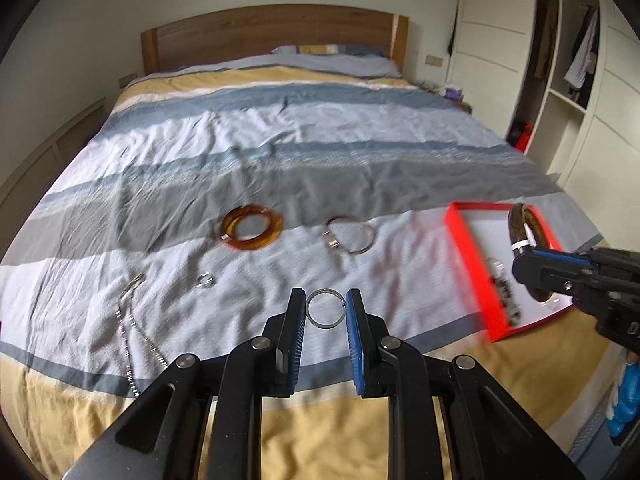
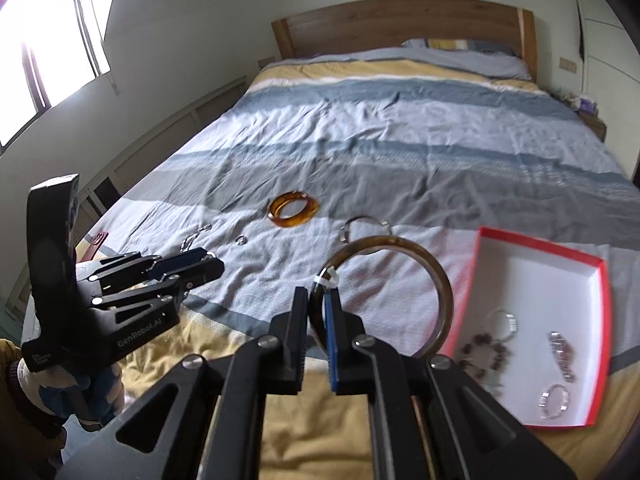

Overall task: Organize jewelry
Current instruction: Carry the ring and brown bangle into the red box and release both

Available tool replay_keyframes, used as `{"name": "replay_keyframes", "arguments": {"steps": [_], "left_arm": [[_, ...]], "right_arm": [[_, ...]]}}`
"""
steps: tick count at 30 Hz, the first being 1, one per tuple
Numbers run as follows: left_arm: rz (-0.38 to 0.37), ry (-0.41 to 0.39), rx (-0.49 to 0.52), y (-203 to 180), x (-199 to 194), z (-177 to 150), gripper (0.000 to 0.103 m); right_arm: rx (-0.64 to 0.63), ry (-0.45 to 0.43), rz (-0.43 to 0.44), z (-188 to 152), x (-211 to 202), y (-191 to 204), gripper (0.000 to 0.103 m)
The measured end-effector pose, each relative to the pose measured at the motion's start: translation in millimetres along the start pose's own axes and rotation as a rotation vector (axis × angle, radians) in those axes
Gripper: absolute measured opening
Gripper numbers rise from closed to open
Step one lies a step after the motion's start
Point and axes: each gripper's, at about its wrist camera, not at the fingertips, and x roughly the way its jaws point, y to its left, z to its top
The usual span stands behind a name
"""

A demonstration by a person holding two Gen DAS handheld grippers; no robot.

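Your right gripper (image 2: 318, 300) is clamped on the brown bangle (image 2: 436, 276), so carry it over the red box (image 2: 600, 320) before releasing; left gripper (image 1: 326, 306) pinches a silver ring (image 1: 325, 307).

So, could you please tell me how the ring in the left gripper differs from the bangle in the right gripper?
The ring is small, thin and silver; the bangle is far larger, thicker and brown. The ring sits between the left gripper's spread fingers, held at its sides; the bangle is pinched at one spot on its rim by the right gripper, beside the red box. Both are round hoops held above the bed.
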Motion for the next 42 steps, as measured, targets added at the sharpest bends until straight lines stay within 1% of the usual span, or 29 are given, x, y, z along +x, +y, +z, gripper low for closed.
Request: {"name": "replay_keyframes", "arguments": {"steps": [5, 10, 15, 18, 21, 27, 34, 39, 42], "left_arm": [[-0.055, -0.021, 0.020, -34.9, 0.5, 16.4, 0.020], [-0.122, -0.015, 0.062, -82.1, 21.5, 34.1, 0.020], [-0.175, 0.017, 0.109, -130.9, 60.8, 49.8, 0.020], [-0.203, 0.048, 0.123, -155.0, 91.0, 60.0, 0.020], [-0.216, 0.075, 0.141, -173.8, 117.2, 65.3, 0.020], [-0.224, 0.147, 0.168, -192.8, 171.7, 63.1, 0.020], [-0.227, 0.205, 0.186, -198.0, 208.9, 48.0, 0.020], [-0.215, 0.196, 0.176, -196.2, 213.4, 44.5, 0.022], [-0.225, 0.198, 0.163, -193.8, 213.1, 44.5, 0.022]], "right_arm": [[0.017, -0.020, -0.053, -4.6, -23.2, -29.6, 0.008], [0.051, -0.016, -0.129, -9.2, -38.4, -81.5, 0.008], [0.085, 0.022, -0.198, -12.2, -34.7, -138.8, 0.008], [0.092, 0.048, -0.221, -11.4, -24.6, -165.8, 0.008], [0.092, 0.080, -0.229, -9.9, -9.5, -187.6, 0.008], [0.103, 0.149, -0.229, -12.8, 29.3, -218.4, 0.008], [0.088, 0.234, -0.231, -26.4, 61.7, -233.3, 0.008], [0.081, 0.253, -0.228, -31.6, 67.4, -237.4, 0.008], [0.069, 0.263, -0.237, -30.8, 66.9, -236.2, 0.009]]}}
